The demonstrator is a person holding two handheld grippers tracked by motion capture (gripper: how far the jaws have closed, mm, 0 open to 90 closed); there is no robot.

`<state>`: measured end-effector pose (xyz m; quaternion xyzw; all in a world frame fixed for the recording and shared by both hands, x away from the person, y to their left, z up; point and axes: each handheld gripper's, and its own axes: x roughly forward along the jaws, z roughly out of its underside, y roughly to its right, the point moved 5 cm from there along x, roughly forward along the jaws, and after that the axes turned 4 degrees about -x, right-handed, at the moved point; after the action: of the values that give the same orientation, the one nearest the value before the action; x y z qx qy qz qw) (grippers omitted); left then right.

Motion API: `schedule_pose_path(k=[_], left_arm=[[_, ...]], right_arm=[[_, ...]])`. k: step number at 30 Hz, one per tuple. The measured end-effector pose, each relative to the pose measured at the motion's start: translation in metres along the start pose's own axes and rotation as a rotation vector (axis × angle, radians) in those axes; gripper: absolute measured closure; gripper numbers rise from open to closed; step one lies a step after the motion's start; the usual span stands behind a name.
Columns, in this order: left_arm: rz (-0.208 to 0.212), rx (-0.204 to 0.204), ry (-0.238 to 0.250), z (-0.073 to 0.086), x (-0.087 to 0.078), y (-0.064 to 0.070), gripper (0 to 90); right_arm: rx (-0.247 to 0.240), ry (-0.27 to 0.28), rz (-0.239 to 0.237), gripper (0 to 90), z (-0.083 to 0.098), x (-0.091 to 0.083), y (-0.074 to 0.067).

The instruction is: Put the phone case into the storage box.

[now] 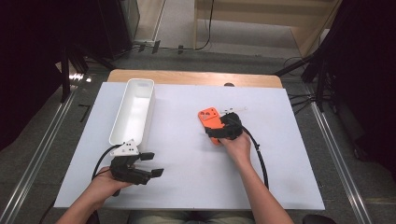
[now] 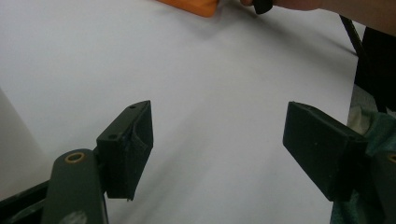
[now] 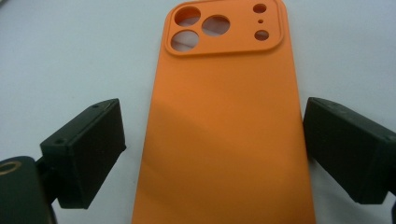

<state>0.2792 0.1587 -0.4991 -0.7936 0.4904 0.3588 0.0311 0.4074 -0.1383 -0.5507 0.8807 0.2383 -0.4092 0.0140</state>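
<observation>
Right hand [image 1: 238, 145] is extended forward over the middle of the table [image 1: 289, 154], forearm entering from the near edge, wrist roughly straight. The right tongs [image 3: 212, 149] point away from the person and sit low over an orange phone case [image 3: 224, 135]. In the right gripper view the case lies flat on the white surface, back side up, camera cut-outs at the far end. The two black jaws stand apart, one on either side of the case — a strip of white surface shows between the left jaw and the case edge, while the right jaw stands just beside the opposite edge; contact there cannot be told. No brand, label or writing is legible on the case.

Left hand [image 1: 105, 184] rests near the front left corner of the table, its left tongs [image 2: 217, 149] pointing to the person's right. Jaws are wide apart with only bare table surface between them.

A long white tray [image 1: 135, 109] stands just beyond the left tongs, running away from the person — what shows of its inside holds nothing. A small pale object [image 1: 236, 110] lies just beyond the right tongs, past the case; its identity cannot be told.
</observation>
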Motion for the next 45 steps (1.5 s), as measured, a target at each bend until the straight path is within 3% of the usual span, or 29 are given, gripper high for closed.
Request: schedule_pose_path(k=[12,20,26,36,40,45], left_arm=[[-0.002,-0.001,0.002,0.0,-0.0001,0.0001,24.1],[0.0,0.001,-0.003,0.0001,-0.0003,0.0001,24.1],[-0.002,-0.001,0.0,0.0,-0.0002,0.0001,24.1],[-0.001,-0.001,0.002,0.0001,0.0003,0.0007,24.1],[-0.001,-0.001,0.003,0.0001,0.0004,0.0009,24.1],[0.003,0.005,0.0,0.0002,0.0005,0.001,24.1]], right_arm=[[-0.055,0.0,0.048,5.7,0.0017,0.0024,-0.0028],[-0.06,-0.003,0.08,5.7,0.0026,0.0031,-0.0031],[-0.135,-0.004,0.14,5.7,0.0048,0.0065,-0.0065],[-0.136,0.015,0.143,6.2,0.0062,0.0068,-0.0073],[-0.135,0.027,0.147,13.2,0.0069,0.0051,-0.0077],[-0.134,0.03,0.148,13.7,0.0071,0.0049,-0.0077]])
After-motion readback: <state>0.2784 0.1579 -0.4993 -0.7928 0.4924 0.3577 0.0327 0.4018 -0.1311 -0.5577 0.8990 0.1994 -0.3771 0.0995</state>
